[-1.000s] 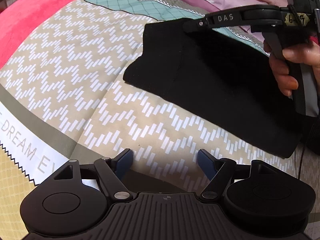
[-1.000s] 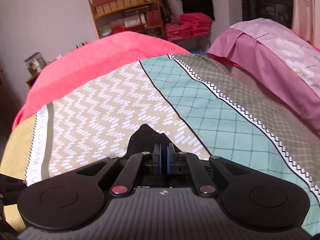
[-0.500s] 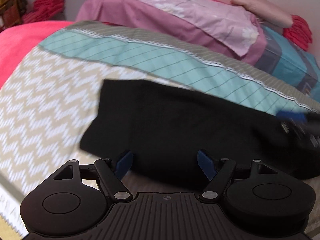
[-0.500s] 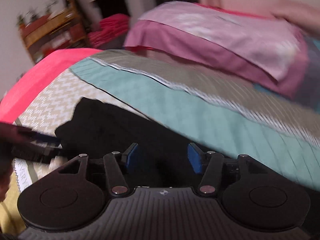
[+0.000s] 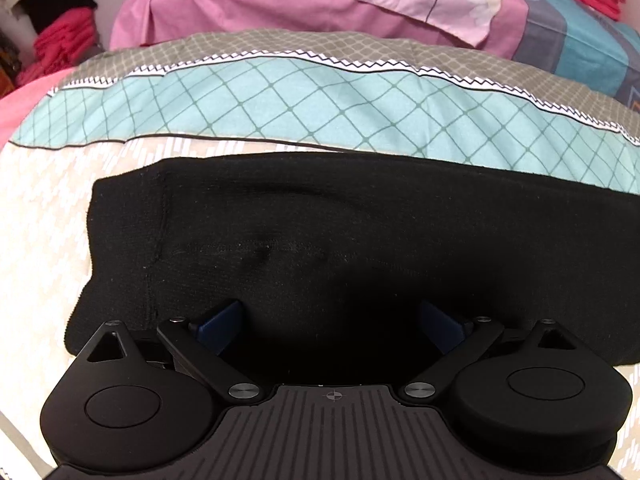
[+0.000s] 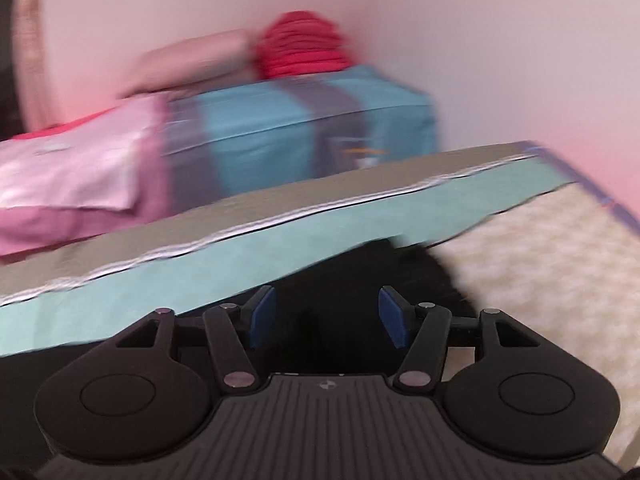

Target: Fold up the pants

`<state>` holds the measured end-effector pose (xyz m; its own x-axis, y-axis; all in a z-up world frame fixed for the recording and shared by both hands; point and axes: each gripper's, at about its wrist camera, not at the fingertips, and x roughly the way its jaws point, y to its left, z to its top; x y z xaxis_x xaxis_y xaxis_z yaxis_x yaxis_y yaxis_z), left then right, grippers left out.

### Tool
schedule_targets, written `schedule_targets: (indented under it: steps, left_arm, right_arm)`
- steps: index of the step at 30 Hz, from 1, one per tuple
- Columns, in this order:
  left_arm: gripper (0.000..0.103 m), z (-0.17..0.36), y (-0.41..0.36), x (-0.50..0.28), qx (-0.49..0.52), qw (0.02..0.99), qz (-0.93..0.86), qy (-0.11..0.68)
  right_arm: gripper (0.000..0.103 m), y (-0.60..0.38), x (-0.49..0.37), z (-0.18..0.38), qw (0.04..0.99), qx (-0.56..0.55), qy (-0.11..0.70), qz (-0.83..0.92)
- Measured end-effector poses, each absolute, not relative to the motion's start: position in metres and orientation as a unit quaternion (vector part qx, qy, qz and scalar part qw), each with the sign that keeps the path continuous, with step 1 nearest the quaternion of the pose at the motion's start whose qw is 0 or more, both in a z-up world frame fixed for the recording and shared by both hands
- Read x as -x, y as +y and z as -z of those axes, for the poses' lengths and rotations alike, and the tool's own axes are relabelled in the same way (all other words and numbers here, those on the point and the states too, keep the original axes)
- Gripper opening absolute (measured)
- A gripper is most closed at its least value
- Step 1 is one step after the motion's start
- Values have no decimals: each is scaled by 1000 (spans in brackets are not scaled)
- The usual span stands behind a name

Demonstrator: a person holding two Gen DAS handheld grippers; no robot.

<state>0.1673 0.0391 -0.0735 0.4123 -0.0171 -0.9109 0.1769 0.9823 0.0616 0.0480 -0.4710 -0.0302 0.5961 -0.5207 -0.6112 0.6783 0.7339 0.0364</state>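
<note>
The black pants [image 5: 340, 232] lie folded flat in a long band across the patterned bedspread [image 5: 280, 104]. My left gripper [image 5: 332, 320] hovers over their near edge, open, its blue pads [image 5: 224, 320] spread wide with only flat cloth below them. In the blurred right wrist view the pants [image 6: 400, 276] show as a dark patch ahead. My right gripper [image 6: 326, 316] is above them with its jaws opening, blue pads [image 6: 264, 312] apart and nothing pinched between them.
Pink and purple bedding [image 5: 320, 4] and a blue-grey folded quilt [image 5: 580, 40] lie along the far side of the bed. A stack of red towels [image 6: 304, 48] sits on the quilt by the wall [image 6: 500, 40]. Beige zigzag bedspread [image 6: 540, 260] stretches right.
My right gripper let go of the pants' corner, opened and swung far to the right. My left gripper slid from the bare bedspread to over the pants' near edge, staying open.
</note>
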Motion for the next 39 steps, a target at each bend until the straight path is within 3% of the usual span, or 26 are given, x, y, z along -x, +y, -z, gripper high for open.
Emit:
schedule_targets:
  steps: [1, 3, 4, 7, 11, 13, 15, 16, 17, 19, 25, 31, 34, 37, 39]
  left_arm:
    - [103, 74, 38, -169, -72, 836, 55, 541]
    - [103, 75, 36, -172, -74, 835, 49, 543]
    - [103, 76, 34, -173, -76, 834, 46, 544]
    - [103, 76, 34, -175, -77, 832, 39, 548]
    - [103, 74, 37, -176, -73, 828, 34, 555]
    - [103, 73, 37, -176, -71, 828, 29, 555]
    - [103, 74, 35, -178, -76, 827, 27, 556]
    - [103, 74, 34, -178, -77, 826, 27, 557]
    - [103, 74, 35, -178, -77, 826, 29, 558]
    - [103, 74, 36, -179, -75, 825, 33, 559]
    - [103, 76, 37, -176, -75, 828, 31, 555]
    - [103, 75, 37, -176, -75, 826, 32, 557]
    - [103, 75, 37, -176, -75, 827, 31, 557]
    - [103, 75, 37, -175, -75, 828, 32, 555]
    - [103, 75, 37, -174, -76, 829, 32, 553]
  right_arm:
    - [69, -483, -47, 36, 879, -136, 293, 350]
    - [66, -495, -56, 51, 873, -142, 315, 345]
    - [51, -499, -62, 60, 874, -148, 332, 321]
    - [23, -492, -69, 61, 886, -120, 330, 303]
    - [19, -493, -68, 46, 911, -105, 282, 283]
    - [25, -504, -81, 62, 893, -110, 336, 279]
    - [33, -508, -75, 61, 894, -113, 331, 281]
    - [45, -511, -69, 53, 892, -134, 324, 285]
    - [69, -512, -56, 46, 892, -160, 306, 291]
    - [80, -512, -23, 35, 893, -214, 261, 298]
    - [80, -498, 48, 71, 835, -443, 258, 201]
    - [81, -494, 11, 84, 851, -440, 238, 161]
    - [75, -509, -12, 86, 861, -426, 219, 170]
    - [75, -513, -19, 88, 848, -453, 199, 187]
    - [72, -507, -27, 89, 850, -450, 225, 156]
